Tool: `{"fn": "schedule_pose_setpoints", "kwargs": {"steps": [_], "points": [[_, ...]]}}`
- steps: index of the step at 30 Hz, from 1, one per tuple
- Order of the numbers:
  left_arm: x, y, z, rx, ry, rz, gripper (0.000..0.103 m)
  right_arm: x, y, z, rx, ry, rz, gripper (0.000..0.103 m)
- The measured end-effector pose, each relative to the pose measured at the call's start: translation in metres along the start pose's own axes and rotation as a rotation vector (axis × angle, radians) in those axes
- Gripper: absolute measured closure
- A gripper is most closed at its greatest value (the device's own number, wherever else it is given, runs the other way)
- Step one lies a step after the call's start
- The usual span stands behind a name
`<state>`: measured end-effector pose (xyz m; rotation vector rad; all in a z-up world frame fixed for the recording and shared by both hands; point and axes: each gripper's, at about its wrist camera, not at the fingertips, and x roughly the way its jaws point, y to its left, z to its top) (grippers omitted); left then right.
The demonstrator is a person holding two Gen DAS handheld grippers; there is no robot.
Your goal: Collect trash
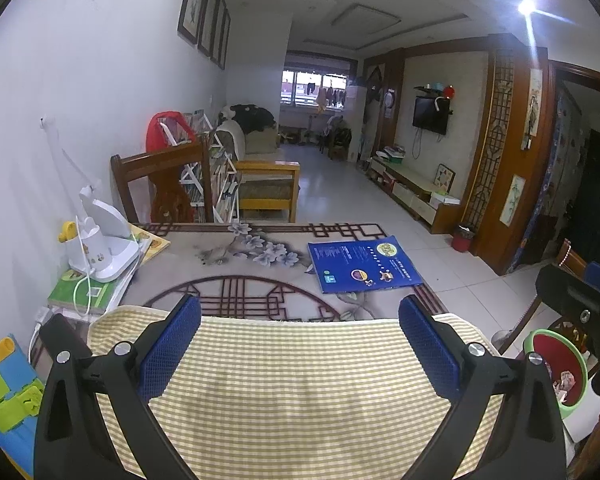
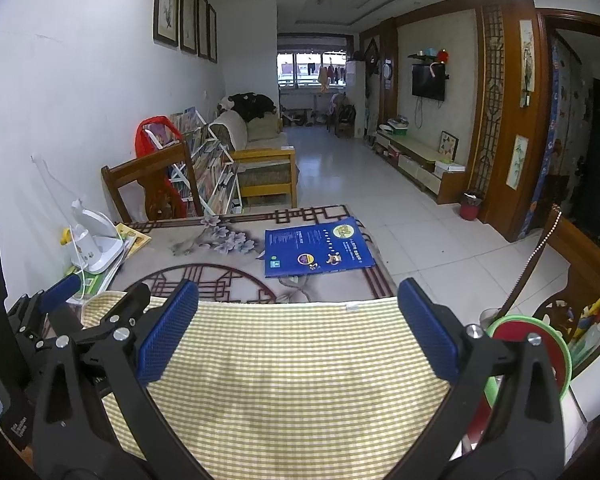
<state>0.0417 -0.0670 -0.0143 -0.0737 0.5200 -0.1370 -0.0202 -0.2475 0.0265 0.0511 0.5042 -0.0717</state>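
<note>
My left gripper [image 1: 300, 312] hangs open above a yellow checked cloth [image 1: 300, 384] at the table's near edge, with nothing between its blue pads. My right gripper [image 2: 298, 296] is open too, over the same checked cloth [image 2: 296, 376]. A green-rimmed bin with a red inside [image 1: 560, 372] stands on the floor to the right of the table, with crumpled paper [image 1: 565, 382] in it. The bin [image 2: 540, 352] shows again by my right finger. The right gripper's body [image 1: 580, 304] is at the far right of the left wrist view, and the left gripper [image 2: 56, 292] shows at the left of the right wrist view.
A blue book [image 1: 362, 262] lies at the table's far right corner. A white device [image 1: 100, 248] sits on stacked books at the left by the wall. A wooden chair [image 1: 164, 184] stands behind the table. A small red bin [image 1: 463, 238] is on the tiled floor beyond.
</note>
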Motion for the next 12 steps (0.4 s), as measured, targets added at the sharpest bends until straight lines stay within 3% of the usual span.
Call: {"fn": "schedule_pose_setpoints", "kwargs": {"steps": [5, 8, 10, 12], "points": [[0.006, 0.001, -0.003, 0.012, 0.004, 0.001, 0.008, 0.016, -0.007, -0.001, 0.005, 0.035, 0.014, 0.005], [0.018, 0.008, -0.007, -0.007, 0.048, 0.004, 0.008, 0.039, -0.013, -0.009, 0.009, 0.089, 0.055, 0.005], [0.028, 0.016, -0.011, -0.036, 0.093, -0.006, 0.008, 0.076, -0.023, -0.028, 0.022, 0.196, 0.135, 0.005], [0.036, 0.024, -0.015, -0.057, 0.129, 0.004, 0.008, 0.118, -0.035, -0.058, 0.037, 0.297, 0.147, 0.005]]}}
